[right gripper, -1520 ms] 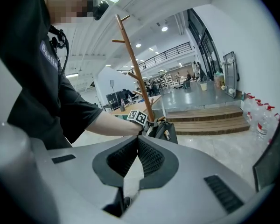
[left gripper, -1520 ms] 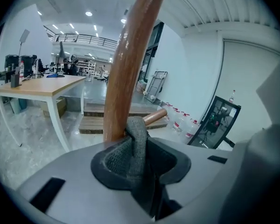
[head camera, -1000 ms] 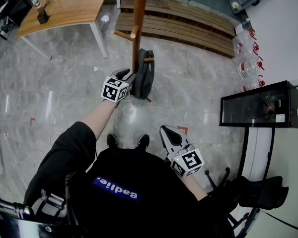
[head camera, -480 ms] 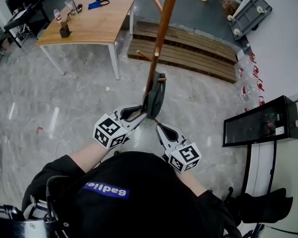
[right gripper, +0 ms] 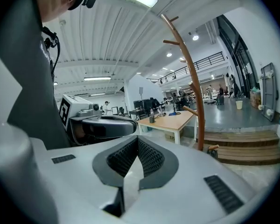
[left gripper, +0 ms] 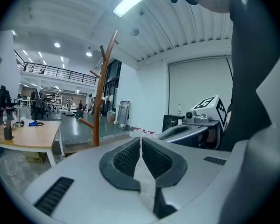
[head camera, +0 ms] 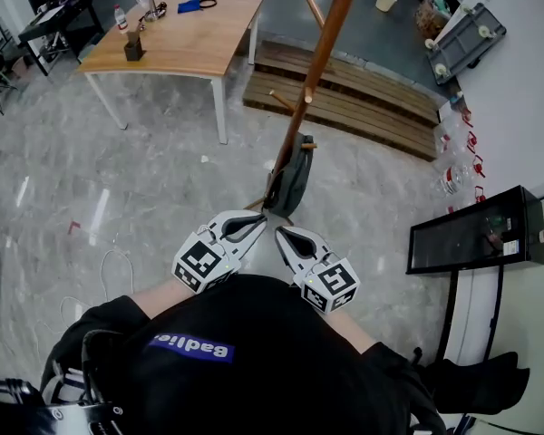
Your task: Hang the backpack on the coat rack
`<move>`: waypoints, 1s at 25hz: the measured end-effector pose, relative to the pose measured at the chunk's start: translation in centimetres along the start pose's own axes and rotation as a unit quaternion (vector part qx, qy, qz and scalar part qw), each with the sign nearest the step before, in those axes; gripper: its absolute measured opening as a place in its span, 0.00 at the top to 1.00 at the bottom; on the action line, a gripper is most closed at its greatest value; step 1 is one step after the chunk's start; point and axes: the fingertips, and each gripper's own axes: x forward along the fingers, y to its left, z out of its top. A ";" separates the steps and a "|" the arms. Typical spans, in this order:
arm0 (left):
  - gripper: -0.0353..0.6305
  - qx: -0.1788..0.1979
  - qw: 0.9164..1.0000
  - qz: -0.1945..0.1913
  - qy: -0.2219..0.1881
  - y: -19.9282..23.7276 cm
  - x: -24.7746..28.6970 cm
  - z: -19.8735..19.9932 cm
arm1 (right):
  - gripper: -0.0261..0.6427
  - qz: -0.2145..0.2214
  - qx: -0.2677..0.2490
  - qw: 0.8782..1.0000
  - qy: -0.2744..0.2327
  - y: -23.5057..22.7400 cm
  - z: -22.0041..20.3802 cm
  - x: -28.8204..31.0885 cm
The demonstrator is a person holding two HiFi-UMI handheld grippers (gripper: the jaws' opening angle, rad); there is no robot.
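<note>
Backpack looks hung already imo, strap over a low peg of the rack, bottom down near the floor, nothing touching it. Left claw is closing on nothing, right claw is clenched empty, both side by side near the person's chest and well apart from the backpack. So basically done afaict, nothing left but stepping away.

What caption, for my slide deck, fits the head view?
Backpack hangs low on the coat rack; left gripper, jaws closing empty, right gripper shut, both near the person's chest.
</note>
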 end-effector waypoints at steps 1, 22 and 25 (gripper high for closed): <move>0.91 0.005 1.000 -0.004 -0.002 -0.4 -0.1 0.1 | 0.95 0.001 -0.001 1.000 0.000 0.1 0.0 0.0; 0.93 0.029 0.998 -0.050 0.004 -2.5 0.4 -0.5 | 0.95 -0.008 0.002 1.000 -0.001 0.1 -0.4 -0.1; 0.93 0.029 0.998 -0.052 0.005 -2.5 0.6 -0.5 | 0.95 -0.007 0.003 1.000 0.000 0.0 -0.4 -0.1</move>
